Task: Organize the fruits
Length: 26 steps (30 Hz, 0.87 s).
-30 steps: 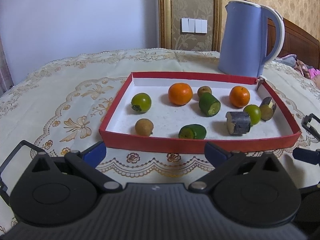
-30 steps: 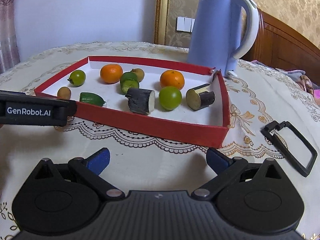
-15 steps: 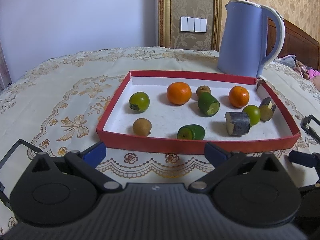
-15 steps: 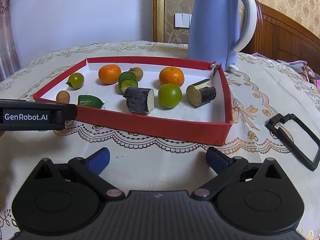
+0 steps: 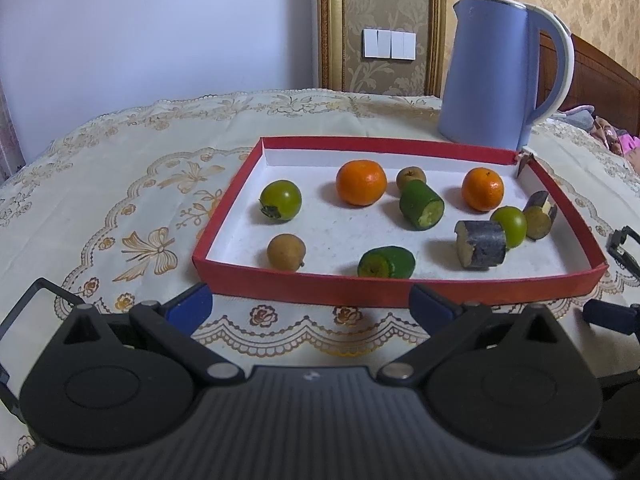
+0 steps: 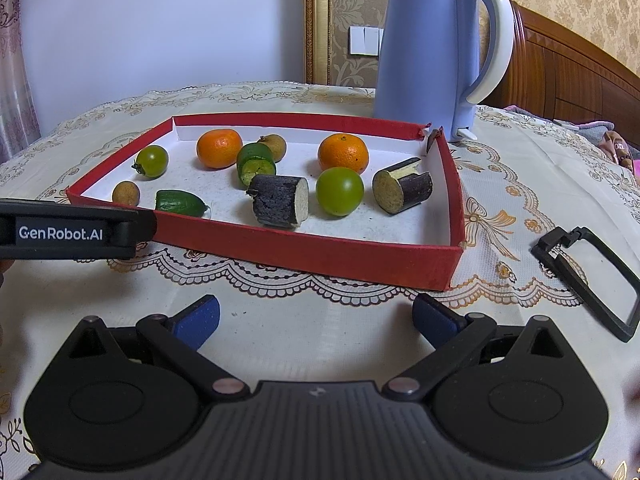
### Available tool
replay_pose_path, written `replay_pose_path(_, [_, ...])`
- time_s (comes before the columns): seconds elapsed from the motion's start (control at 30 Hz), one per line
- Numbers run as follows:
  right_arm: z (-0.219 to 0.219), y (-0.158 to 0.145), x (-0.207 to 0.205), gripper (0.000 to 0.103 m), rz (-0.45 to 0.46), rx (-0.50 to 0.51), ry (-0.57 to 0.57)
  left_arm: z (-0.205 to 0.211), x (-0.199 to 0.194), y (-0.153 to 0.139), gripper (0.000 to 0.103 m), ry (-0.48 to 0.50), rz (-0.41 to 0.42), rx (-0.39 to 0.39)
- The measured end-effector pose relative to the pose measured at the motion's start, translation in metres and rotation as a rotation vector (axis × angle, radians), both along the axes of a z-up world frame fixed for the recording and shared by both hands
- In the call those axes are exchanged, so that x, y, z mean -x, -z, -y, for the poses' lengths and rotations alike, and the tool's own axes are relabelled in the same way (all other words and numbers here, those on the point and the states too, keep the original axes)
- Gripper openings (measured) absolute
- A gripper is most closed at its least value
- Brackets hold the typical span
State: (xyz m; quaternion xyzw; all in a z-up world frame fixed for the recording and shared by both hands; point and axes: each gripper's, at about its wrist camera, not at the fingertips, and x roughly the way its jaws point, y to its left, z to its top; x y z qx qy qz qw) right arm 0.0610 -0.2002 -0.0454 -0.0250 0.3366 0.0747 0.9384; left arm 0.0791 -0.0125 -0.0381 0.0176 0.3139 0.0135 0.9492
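Observation:
A red-walled tray with a white floor holds two oranges, two green round fruits, two brown longans, two cucumber pieces and two dark eggplant pieces. My left gripper is open and empty just before the tray's near wall. My right gripper is open and empty before the tray's near right corner.
A blue electric kettle stands behind the tray's far right corner. The left gripper's body crosses the left of the right wrist view. The table carries a lace cloth. A wooden headboard is at far right.
Both grippers have drawn back and risen slightly, so the tray sits a little farther off. Nothing in the tray has moved.

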Motion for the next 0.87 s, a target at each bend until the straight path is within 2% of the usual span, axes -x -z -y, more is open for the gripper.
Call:
replay_pose_path(0.47, [0.000,0.000,0.000,0.103,0.000,0.000,0.000,-0.008,0.001,0.001,0.103,-0.018,-0.013,-0.010])
replay_pose_path(0.7, [0.000,0.000,0.000,0.103,0.000,0.000,0.000,-0.010,-0.004,0.003,0.103,-0.014,-0.031,0.016])
replay_pose_path(0.87, [0.000,0.000,0.000,0.103,0.000,0.000,0.000,-0.009,-0.002,0.003,0.103,-0.004,-0.013,0.012])
